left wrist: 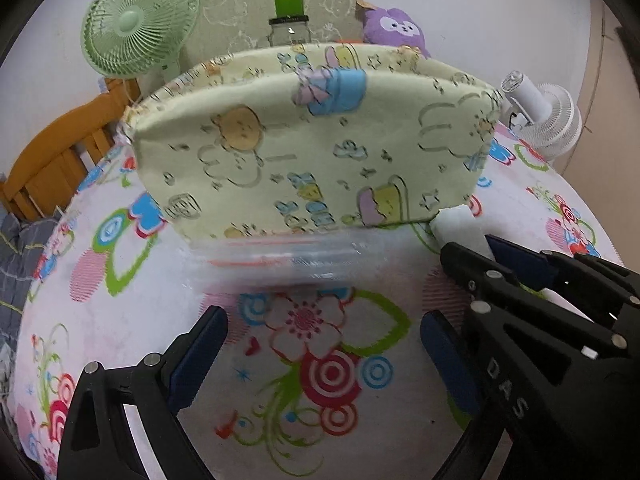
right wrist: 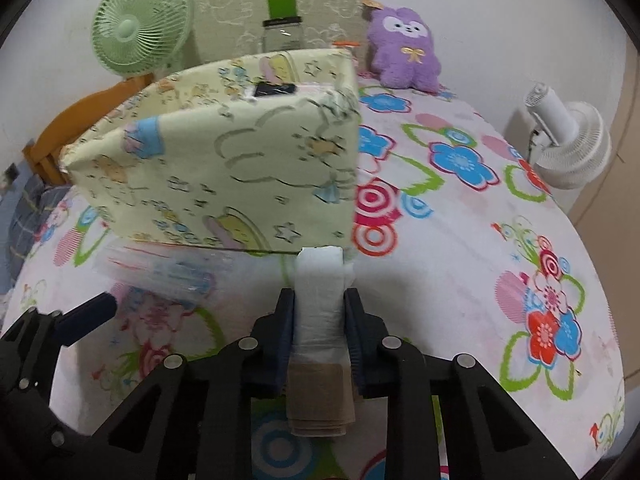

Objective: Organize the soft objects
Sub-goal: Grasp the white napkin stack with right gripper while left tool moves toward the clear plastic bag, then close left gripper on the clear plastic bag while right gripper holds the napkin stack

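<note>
Now the right gripper (right wrist: 319,312) clamps the folded white pad (right wrist: 319,280), long axis toward 12 o'clock; left gripper (left wrist: 320,344) spread wide.

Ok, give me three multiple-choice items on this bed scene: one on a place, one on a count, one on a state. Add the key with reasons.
1. Where does the purple plush toy sit?
A. Inside the fabric box
B. At the far end of the bed, near the wall
C. Between the left gripper's fingers

2. How many fans are in view?
A. One
B. Two
C. Three

3. What is the state of the right gripper?
A. Shut on the tissue pack
B. Wide open over bare sheet
C. Shut on the plastic bag

Key: 1 B, it sits beyond the fabric box by the wall. 2 B, a green fan and a white fan. 3 A, both pads press the pack's sides, while the left gripper stands open and empty.
</note>
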`<state>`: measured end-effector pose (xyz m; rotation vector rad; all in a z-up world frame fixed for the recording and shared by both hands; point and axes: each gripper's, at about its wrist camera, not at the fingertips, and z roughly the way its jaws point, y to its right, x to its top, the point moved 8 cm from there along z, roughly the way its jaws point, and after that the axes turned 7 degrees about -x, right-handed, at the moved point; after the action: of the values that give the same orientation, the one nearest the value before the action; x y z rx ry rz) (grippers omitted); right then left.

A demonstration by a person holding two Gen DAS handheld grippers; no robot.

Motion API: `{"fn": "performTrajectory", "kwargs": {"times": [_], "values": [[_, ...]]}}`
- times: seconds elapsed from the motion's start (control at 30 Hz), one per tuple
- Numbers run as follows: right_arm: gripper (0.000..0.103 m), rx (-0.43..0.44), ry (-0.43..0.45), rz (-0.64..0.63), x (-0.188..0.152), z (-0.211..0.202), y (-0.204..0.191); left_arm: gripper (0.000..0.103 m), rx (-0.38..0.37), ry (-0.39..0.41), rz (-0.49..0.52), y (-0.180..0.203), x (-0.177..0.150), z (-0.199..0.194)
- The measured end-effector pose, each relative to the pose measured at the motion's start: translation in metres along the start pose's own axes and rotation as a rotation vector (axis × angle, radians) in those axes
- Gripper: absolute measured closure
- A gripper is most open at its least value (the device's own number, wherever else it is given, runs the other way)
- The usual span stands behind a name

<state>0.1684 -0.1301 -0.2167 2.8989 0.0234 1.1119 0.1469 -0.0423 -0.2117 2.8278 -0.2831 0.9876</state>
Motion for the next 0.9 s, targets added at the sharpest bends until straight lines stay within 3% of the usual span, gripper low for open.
{"fn": "performTrajectory", "kwargs": {"times": [0.2, 0.9], "values": [[0.076, 0.043, 0.028, 0.015, 0.010, -0.010, -0.010, 0.005, 0.025, 0.028, -0.006, -0.011, 0.011, -0.005], [0.076, 0.071, 0.041, 0.007, 0.016, -0.014, -0.021, 0.005, 0.034, 0.031, -0.006, -0.027, 0.016, -0.004]]}}
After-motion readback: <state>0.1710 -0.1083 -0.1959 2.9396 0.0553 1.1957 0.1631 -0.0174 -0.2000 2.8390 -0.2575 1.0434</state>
